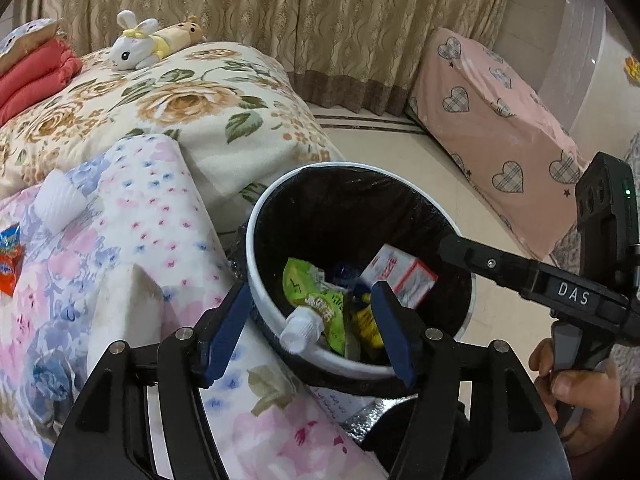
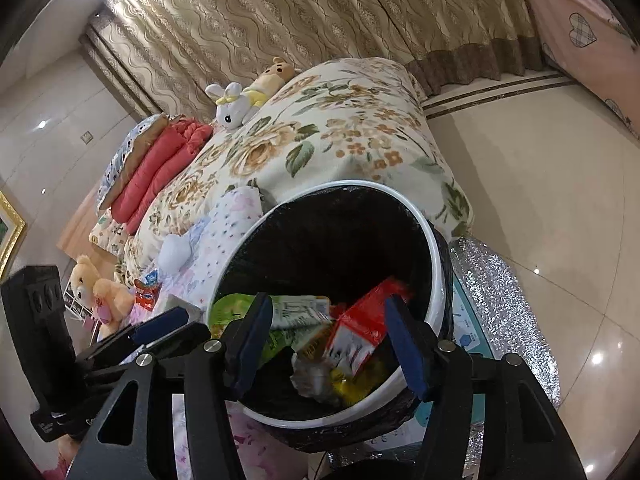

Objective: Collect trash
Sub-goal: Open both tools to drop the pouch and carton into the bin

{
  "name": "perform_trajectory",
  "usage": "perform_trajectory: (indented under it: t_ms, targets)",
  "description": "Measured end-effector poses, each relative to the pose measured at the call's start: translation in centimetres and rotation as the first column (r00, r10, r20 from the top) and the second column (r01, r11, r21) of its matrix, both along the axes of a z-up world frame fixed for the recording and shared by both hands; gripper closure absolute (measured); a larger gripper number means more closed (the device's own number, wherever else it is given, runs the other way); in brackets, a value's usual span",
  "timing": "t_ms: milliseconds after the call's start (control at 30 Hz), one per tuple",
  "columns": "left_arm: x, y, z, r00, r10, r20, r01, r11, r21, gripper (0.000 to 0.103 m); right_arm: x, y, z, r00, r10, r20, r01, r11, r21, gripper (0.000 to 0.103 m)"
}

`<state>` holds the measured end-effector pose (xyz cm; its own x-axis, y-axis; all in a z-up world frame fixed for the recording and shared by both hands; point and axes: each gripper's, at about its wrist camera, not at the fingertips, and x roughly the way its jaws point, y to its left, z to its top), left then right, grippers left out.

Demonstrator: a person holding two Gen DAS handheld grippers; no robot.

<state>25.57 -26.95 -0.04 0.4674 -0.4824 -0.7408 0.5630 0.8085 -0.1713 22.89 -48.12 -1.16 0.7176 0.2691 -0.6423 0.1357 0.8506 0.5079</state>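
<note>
A white-rimmed trash bin [image 1: 256, 280] with a black liner stands beside the bed and shows in the right wrist view too [image 2: 434, 264]. Inside lie a green pouch with a white cap [image 1: 316, 300], a red-and-white box [image 1: 404, 276] and yellow wrappers. My left gripper [image 1: 308, 332] is open and empty above the bin's near rim. My right gripper [image 2: 328, 344] is open and empty over the bin mouth; the red-and-white box [image 2: 360, 332] looks blurred between its fingers. An orange snack packet [image 1: 10, 258] and a white crumpled cup [image 1: 56, 200] lie on the bed.
The bed has a floral blanket [image 1: 192, 100], a pastel quilt [image 1: 152, 240], plush toys [image 1: 136, 46] and red folded bedding [image 1: 32, 76]. A pink heart-print covered box [image 1: 500, 128] stands on the tiled floor near the curtain. A silver mat [image 2: 500, 300] lies under the bin.
</note>
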Motion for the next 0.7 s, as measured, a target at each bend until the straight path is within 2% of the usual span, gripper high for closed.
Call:
perform_trajectory:
  t_ms: [167, 467, 700]
  targets:
    - [-0.8, 2.0, -0.2, 0.999, 0.032, -0.012, -0.032, 0.999, -0.028, 0.039, -0.4, 0.7, 0.2, 1.000, -0.005, 0.011, 0.004, 1.000, 0.006, 0.030]
    - [-2.9, 6.1, -0.9, 0.996, 0.088, -0.026, -0.090, 0.995, -0.050, 0.038, -2.2, 2.9, 0.6, 0.999, -0.001, 0.036, 0.001, 1.000, 0.015, 0.027]
    - [-4.5, 10.0, -1.7, 0.986, 0.155, -0.054, -0.159, 0.984, -0.075, 0.038, -3.3, 5.8, 0.5, 0.998, 0.042, 0.040, -0.042, 0.999, 0.021, 0.023]
